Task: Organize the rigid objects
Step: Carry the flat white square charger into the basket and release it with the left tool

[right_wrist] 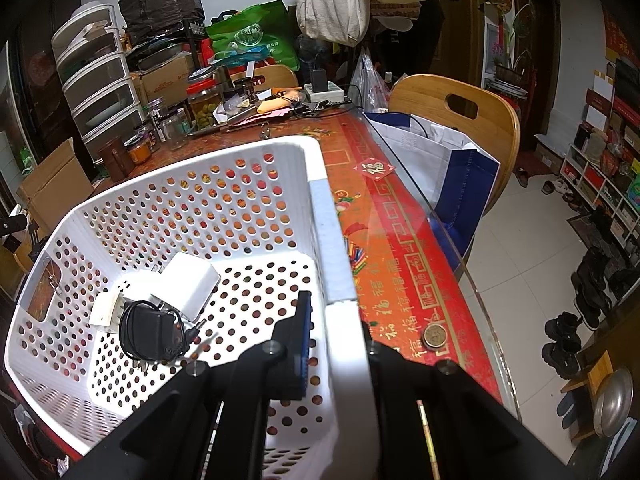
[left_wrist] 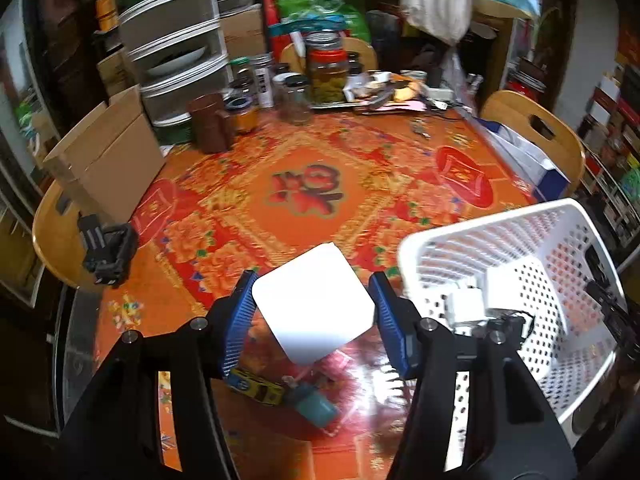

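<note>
A cluttered dining room: jars, boxes and bags crowd the far end of a tabletop (left_wrist: 304, 216) covered by a red and orange patterned cloth under a glossy sheet.

The left gripper (left_wrist: 314, 308) pinches a white cube (left_wrist: 314, 304) between its blue pads, one pad on each of two opposite flat faces, and holds it clear of the tabletop, beside the white basket (left_wrist: 560, 248). The cube looks rigid and smooth, with rounded corners; it is probably light, a plastic charger or the like, though the glare hides any detail. Its slick faces could slip or twist between the pads, so the hold across the flat sides, near the middle, seems the right one; a grip at the rounded edges would likely squeeze it out.

The right gripper (right_wrist: 336, 344) is pressed tight on the basket's rim, one finger inside the wall, one outside, steadying it. The perforated plastic wall looks stiff enough for that.

Already in the basket lie a white block (right_wrist: 188, 284) and a black adapter (right_wrist: 150, 334) with its cord coiled. Under the left gripper a yellow toy car (left_wrist: 256, 386) and a teal item (left_wrist: 316, 408) lie on the tabletop.
</note>
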Action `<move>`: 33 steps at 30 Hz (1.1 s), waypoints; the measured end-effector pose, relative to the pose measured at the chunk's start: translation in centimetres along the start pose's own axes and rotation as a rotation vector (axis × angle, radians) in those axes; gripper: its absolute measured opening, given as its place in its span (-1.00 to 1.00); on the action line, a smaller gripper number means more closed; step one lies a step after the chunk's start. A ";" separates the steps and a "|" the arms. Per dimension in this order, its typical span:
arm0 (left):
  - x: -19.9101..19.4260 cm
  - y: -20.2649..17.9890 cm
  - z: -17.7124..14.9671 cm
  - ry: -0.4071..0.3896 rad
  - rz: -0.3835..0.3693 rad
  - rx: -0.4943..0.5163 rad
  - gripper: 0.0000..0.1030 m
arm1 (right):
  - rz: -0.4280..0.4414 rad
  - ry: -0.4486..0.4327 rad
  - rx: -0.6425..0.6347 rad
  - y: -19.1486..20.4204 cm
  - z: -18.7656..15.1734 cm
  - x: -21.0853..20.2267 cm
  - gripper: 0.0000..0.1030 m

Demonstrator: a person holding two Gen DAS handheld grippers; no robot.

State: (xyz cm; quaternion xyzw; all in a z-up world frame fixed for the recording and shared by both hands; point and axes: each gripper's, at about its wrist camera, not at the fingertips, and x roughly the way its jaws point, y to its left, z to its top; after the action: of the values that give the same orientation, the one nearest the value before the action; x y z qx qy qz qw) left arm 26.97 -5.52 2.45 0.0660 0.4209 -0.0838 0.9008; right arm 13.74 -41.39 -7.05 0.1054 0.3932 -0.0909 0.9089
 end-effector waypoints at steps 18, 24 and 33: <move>0.1 -13.7 -0.4 0.062 -0.052 0.248 0.06 | 0.006 -0.004 0.001 0.7 0.3 -0.1 -0.82; 3.8 -18.7 -1.1 0.185 -0.055 0.339 0.06 | 0.009 -0.005 0.001 0.6 0.3 -0.1 -0.82; 7.3 -22.4 -1.5 0.259 -0.026 0.431 0.06 | 0.014 -0.005 -0.005 0.6 0.4 0.0 -0.81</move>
State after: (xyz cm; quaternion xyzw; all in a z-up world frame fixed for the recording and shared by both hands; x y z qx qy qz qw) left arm 25.87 -27.81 -5.18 0.2614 0.5060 -0.1742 0.8033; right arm 14.16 -40.91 -6.72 0.1059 0.3905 -0.0836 0.9107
